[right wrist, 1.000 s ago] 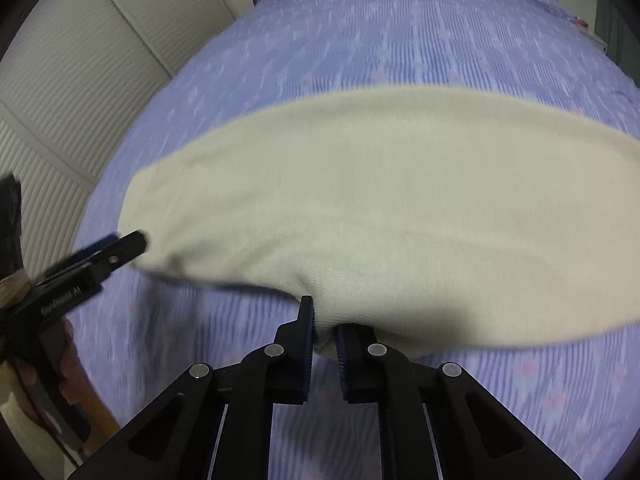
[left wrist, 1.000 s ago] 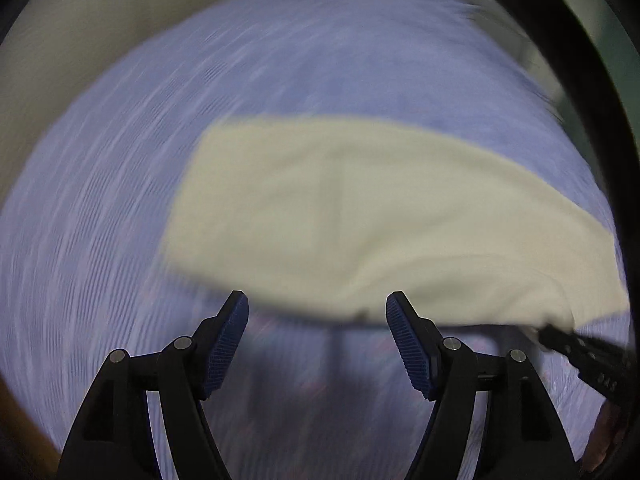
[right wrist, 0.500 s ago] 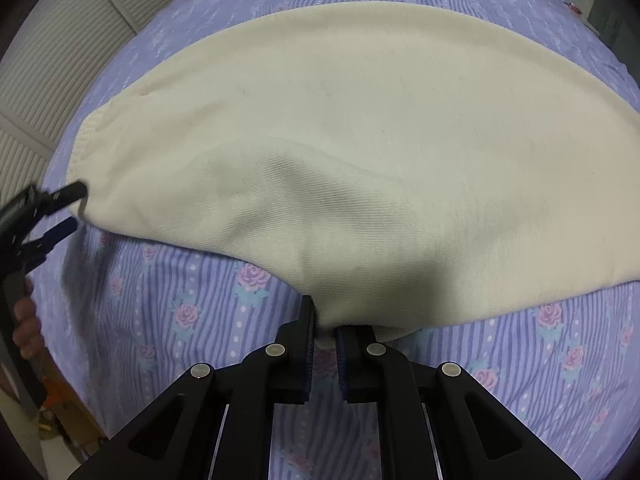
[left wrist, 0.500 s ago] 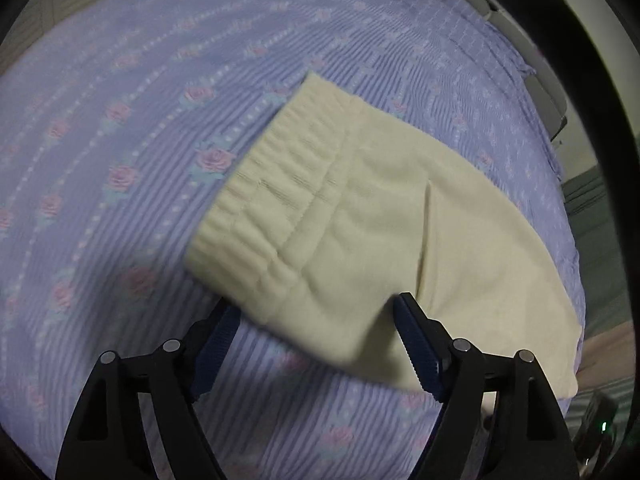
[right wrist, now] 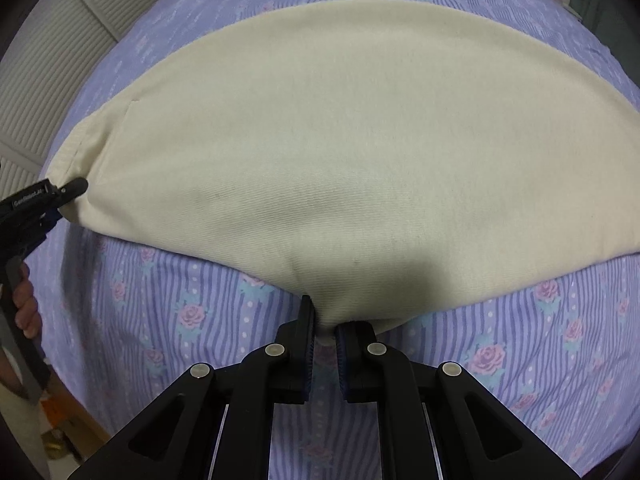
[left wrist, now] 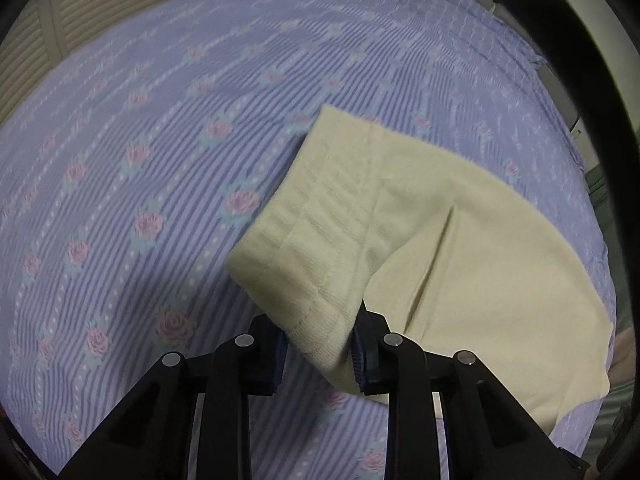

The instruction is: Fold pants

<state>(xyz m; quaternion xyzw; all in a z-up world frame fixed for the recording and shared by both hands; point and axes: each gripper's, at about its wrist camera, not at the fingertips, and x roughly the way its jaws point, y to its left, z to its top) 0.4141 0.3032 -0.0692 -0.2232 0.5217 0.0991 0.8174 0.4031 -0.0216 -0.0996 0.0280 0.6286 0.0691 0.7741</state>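
While left tongs point(left wrist: 318, 350) just closed on cream pants point(left wrist: 440, 240) waistband corner, right tongs point(right wrist: 323, 342) clamp near edge

— What was the pants point(left wrist: 460, 248) fabric? 
— Cream knit cloth, matt and soft-looking, with a ribbed waistband point(left wrist: 304, 232) stitched in rows.

— And the bed point(left wrist: 140, 168) cover? 
— Woven cloth, matt, finely ribbed in lilac stripes with printed roses.

— The claws? 
— The left claw point(left wrist: 318, 354) and right claw point(right wrist: 323, 354) were matt black plastic with bright metal pins; their pads point(right wrist: 307, 344) were blue and grooved.
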